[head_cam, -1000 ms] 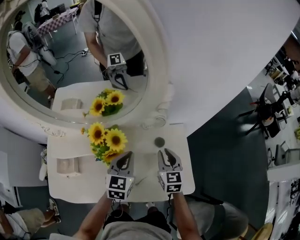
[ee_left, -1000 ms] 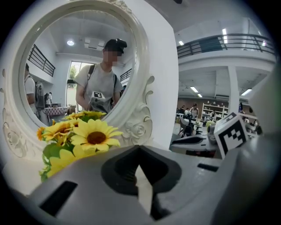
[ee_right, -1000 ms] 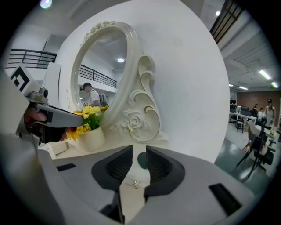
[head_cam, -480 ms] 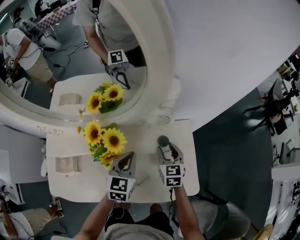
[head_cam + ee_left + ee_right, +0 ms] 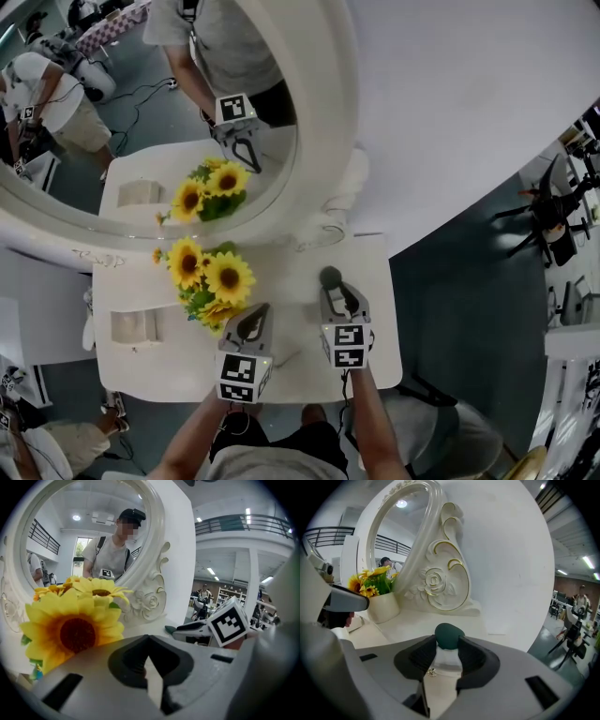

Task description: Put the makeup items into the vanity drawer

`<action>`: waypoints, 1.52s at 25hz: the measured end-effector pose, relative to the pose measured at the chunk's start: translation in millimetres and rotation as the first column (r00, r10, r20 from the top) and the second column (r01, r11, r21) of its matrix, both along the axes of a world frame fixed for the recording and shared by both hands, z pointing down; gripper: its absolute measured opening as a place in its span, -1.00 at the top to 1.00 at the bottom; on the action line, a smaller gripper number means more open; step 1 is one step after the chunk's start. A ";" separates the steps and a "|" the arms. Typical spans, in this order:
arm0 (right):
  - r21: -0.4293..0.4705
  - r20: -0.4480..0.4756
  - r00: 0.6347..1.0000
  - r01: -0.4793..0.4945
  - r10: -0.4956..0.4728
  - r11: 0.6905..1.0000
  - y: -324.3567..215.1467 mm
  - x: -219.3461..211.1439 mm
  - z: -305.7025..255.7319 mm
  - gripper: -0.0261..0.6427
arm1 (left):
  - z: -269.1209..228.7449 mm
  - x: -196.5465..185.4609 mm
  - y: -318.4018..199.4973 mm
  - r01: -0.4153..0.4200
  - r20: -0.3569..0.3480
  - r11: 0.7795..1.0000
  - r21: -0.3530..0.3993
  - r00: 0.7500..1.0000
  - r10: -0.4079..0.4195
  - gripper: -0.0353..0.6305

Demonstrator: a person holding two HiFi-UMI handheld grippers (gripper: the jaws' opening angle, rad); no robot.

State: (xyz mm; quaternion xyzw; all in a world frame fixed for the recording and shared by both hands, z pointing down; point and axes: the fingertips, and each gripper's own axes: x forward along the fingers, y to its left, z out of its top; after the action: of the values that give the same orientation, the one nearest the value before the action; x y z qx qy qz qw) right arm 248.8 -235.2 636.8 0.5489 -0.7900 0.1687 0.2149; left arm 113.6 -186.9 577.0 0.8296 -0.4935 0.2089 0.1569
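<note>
A small makeup bottle (image 5: 330,277) with a round dark green cap and a white body (image 5: 449,637) stands on the white vanity top (image 5: 178,370), right of centre. My right gripper (image 5: 337,294) has it between its jaws; they have just been closing, and the pads (image 5: 471,656) touch the cap on both sides. My left gripper (image 5: 249,321) hovers beside the sunflowers, with its jaws (image 5: 149,644) together and nothing in them. No drawer shows in any view.
A pot of sunflowers (image 5: 211,281) stands just ahead of the left gripper. A big oval mirror (image 5: 319,112) with a carved white frame rises behind the table. A pale box (image 5: 134,327) lies at the left. The table's right edge (image 5: 394,319) drops to dark floor.
The right gripper has slid forward around the green-capped bottle, which stood free ahead of it a second ago. The left gripper has stayed beside the sunflowers.
</note>
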 end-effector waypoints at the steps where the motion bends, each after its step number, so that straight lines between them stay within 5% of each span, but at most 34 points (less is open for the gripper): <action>1: -0.001 -0.005 1.000 0.001 -0.001 1.000 -0.2 0.2 0.1 0.46 | 0.0 -0.6 0.4 0.001 0.000 1.000 0.000 1.000 -0.001 0.89; 16: -0.005 -0.166 0.986 0.030 -0.030 1.000 -2.6 3.3 3.4 0.80 | -1.0 -12.2 14.0 0.035 -0.005 0.999 0.002 0.999 -0.035 0.89; 25: 0.048 -0.169 0.985 0.034 -0.026 0.998 2.5 1.8 -6.2 0.82 | -17.1 -19.9 23.3 0.058 -0.007 0.998 0.035 0.998 -0.058 0.89; 38: 0.182 -0.088 0.982 0.183 -0.169 0.966 41.1 -37.8 -101.9 0.82 | -68.8 -42.7 45.4 0.176 -0.026 0.975 0.137 0.984 -0.174 0.89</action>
State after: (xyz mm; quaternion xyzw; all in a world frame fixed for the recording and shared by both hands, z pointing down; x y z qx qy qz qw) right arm 211.1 -194.1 534.9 0.5003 -0.8398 0.0531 0.2040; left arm 70.9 -141.5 508.2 0.7933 -0.5769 0.1536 0.1198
